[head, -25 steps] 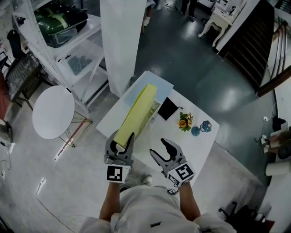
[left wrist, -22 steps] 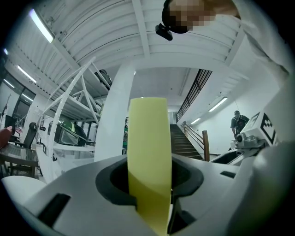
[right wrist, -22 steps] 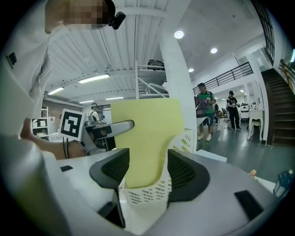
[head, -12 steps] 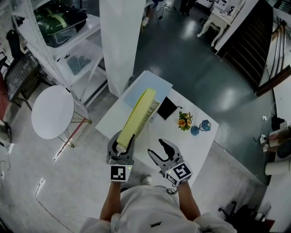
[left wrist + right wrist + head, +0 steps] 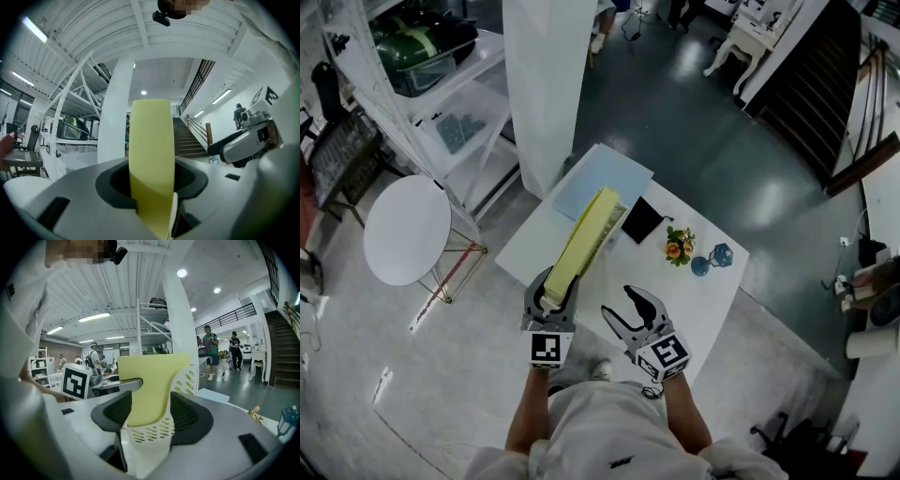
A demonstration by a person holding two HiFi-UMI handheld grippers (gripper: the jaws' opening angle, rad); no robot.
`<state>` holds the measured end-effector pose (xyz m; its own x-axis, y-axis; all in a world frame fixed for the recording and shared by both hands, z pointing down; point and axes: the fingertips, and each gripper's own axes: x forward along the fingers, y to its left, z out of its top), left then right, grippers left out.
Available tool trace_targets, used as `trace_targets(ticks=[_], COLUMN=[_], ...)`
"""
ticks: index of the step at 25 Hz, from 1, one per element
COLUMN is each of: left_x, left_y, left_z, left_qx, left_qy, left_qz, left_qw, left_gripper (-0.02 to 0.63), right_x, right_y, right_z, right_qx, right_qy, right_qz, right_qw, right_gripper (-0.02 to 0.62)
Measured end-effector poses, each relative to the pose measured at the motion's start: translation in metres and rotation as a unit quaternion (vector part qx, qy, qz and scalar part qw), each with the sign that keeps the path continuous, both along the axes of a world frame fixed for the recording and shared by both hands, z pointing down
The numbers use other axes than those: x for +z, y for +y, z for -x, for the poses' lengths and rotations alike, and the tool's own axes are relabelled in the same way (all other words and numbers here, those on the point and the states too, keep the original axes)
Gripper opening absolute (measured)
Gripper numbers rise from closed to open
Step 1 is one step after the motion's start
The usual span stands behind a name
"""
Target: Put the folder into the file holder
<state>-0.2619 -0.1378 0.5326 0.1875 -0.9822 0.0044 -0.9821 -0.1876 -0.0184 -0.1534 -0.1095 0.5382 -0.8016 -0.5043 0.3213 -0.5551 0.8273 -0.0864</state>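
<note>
My left gripper (image 5: 555, 287), jaws just easing apart, apparently pinches the yellow folder (image 5: 584, 239) lightly at its near end. Its long axis runs straight ahead into the white file holder (image 5: 194, 378). The right gripper (image 5: 623, 305) is open and empty alongside.

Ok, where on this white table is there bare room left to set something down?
Bare: the strip between the file holder and the left edge of the table, and the near-right area between the right gripper, flowers and blue ornament. Crowded: the far corner, with blue sheet, yellow folder in the holder, and black pad.
</note>
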Motion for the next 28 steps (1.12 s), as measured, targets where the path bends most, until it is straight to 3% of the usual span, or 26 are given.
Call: trace_targets(ticks=[6,19,28], left_x=[0.018,0.027,0.025], left_y=[0.0,0.008,0.023], left_z=[0.0,-0.005,-0.005], left_qx=[0.001,0.009,0.019], left_qy=[-0.012,-0.025,-0.037], left_qz=[0.027,0.042,0.083], left_qw=[0.9996,0.9988,0.9957], left_gripper=[0.216,0.244,0.347], right_x=[0.002,0.005,0.0], right_y=[0.0,0.003,0.0], right_z=[-0.005,-0.005,-0.006], right_qx=[0.013,0.014,0.019], right_qy=[-0.007,-0.015,-0.022], right_qz=[0.002,-0.001,-0.009], right_qw=[1.0,1.0,1.0], right_gripper=[0.259,0.261,0.25])
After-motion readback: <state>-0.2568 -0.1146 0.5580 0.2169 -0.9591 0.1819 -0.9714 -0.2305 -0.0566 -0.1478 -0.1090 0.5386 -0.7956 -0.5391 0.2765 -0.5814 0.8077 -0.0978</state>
